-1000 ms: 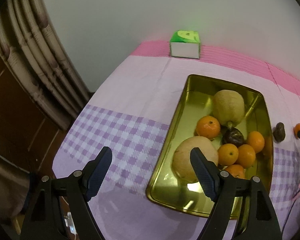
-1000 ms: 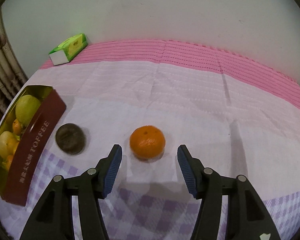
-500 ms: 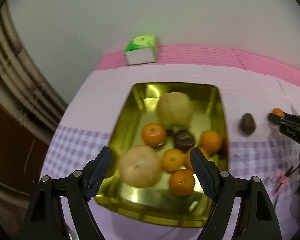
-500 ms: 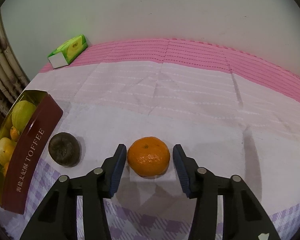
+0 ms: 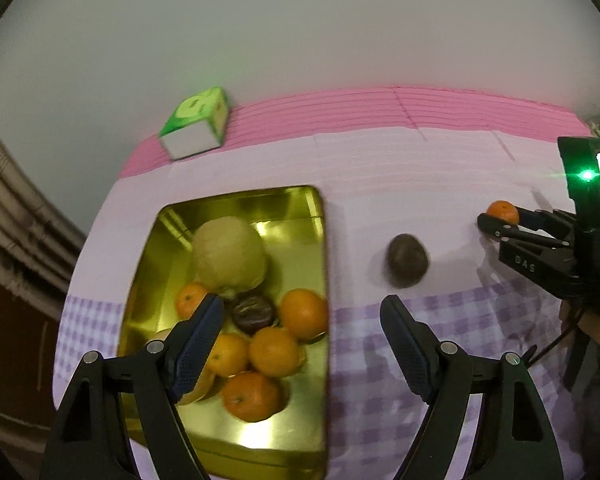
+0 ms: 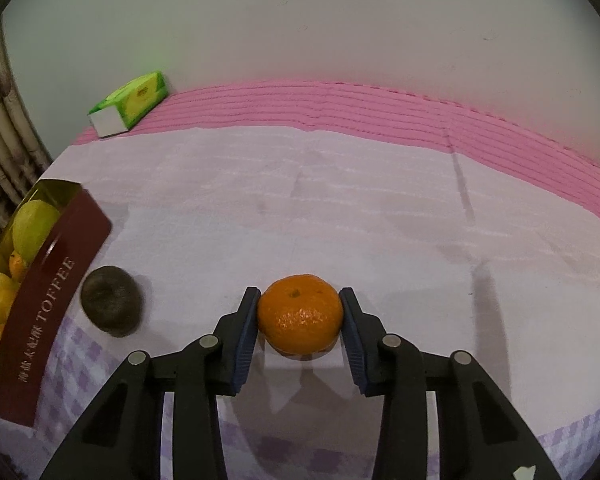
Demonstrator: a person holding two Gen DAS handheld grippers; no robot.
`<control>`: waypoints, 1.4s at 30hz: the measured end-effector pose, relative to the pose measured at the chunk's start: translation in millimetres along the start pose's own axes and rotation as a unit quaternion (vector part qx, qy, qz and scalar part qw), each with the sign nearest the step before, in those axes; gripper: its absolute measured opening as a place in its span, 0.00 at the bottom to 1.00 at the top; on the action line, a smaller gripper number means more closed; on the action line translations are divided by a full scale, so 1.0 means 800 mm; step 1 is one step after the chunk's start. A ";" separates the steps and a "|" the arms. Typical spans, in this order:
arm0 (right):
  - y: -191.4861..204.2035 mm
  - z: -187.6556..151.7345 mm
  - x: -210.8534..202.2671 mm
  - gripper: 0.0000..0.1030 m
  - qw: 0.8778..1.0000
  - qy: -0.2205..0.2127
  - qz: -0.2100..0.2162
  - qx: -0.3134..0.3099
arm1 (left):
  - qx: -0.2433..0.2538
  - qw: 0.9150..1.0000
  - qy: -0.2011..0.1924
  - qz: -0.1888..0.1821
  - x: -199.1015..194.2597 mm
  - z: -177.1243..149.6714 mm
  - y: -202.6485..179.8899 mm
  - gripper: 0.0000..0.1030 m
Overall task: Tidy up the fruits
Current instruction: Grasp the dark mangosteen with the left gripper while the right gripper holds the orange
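Note:
My right gripper (image 6: 300,316) is shut on an orange tangerine (image 6: 300,318) that rests on the tablecloth; it also shows in the left wrist view (image 5: 502,212) between the right gripper's fingers. A dark brown fruit (image 6: 108,302) lies left of it, beside the gold toffee tin (image 6: 48,280). In the left wrist view the tin (image 5: 244,440) holds several tangerines (image 5: 274,352), two pale pears (image 5: 228,256) and a dark fruit (image 5: 254,312). My left gripper (image 5: 302,340) is open and empty above the tin's right edge, with the loose dark fruit (image 5: 406,260) ahead to the right.
A green tissue box (image 5: 194,126) stands at the back of the table by the wall; it also shows in the right wrist view (image 6: 130,98). The pink and purple checked cloth (image 6: 380,200) covers the table. Curtains (image 5: 12,208) hang at the left edge.
My right gripper moved forward and closed on the tangerine. My left gripper swung right, from beside the tin to over its right edge.

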State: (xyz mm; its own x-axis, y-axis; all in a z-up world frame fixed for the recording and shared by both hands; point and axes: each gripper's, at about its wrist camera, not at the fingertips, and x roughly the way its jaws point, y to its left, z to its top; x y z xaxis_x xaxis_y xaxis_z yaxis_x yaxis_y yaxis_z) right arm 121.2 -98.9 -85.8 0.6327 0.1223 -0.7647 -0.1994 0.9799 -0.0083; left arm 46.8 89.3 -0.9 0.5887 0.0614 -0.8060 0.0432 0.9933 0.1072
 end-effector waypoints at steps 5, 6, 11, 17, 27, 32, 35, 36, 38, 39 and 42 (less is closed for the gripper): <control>-0.022 -0.005 -0.004 0.36 1.000 -0.004 -0.028 -0.001 | 0.007 1.000 0.003 -0.016 0.007 0.006 -0.016 0.78; -0.027 -0.005 -0.005 0.36 0.999 -0.005 -0.033 -0.001 | 0.008 1.000 0.003 -0.017 0.009 0.006 -0.019 0.78; -0.047 -0.010 -0.008 0.36 0.999 -0.008 -0.051 0.001 | 0.015 1.000 0.006 -0.025 0.014 0.007 -0.034 0.78; -0.068 -0.018 -0.013 0.36 0.998 -0.013 -0.057 0.006 | 0.022 0.999 0.012 -0.037 0.022 0.013 -0.050 0.78; -0.075 -0.019 -0.014 0.36 0.999 -0.013 -0.050 0.015 | 0.017 0.998 0.027 -0.062 0.054 0.033 -0.072 0.74; -0.074 -0.019 -0.014 0.36 0.999 -0.013 -0.050 0.015 | 0.008 0.997 0.037 -0.065 0.075 0.038 -0.076 0.69; -0.075 -0.019 -0.014 0.36 0.999 -0.013 -0.050 0.015 | 0.008 0.997 0.042 -0.068 0.086 0.041 -0.079 0.66; -0.075 -0.019 -0.014 0.36 0.999 -0.013 -0.050 0.015 | 0.009 0.997 0.044 -0.068 0.089 0.042 -0.082 0.66; -0.075 -0.019 -0.014 0.36 0.999 -0.013 -0.050 0.015 | 0.010 0.997 0.047 -0.065 0.095 0.042 -0.083 0.66; -0.075 -0.019 -0.014 0.36 0.999 -0.014 -0.050 0.015 | 0.009 0.997 0.048 -0.065 0.097 0.042 -0.083 0.66; -0.075 -0.019 -0.014 0.37 0.999 -0.013 -0.050 0.015 | 0.008 0.996 0.053 -0.066 0.104 0.041 -0.084 0.65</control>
State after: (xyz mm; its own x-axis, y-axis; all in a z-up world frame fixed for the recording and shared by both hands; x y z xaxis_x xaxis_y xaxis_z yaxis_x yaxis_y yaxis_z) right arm 114.7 -161.3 -86.4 0.6684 0.0275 -0.7433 -0.1125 0.9916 -0.0645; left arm 119.2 24.5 -56.6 0.4880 -0.0587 -0.8709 0.1276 0.9918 0.0047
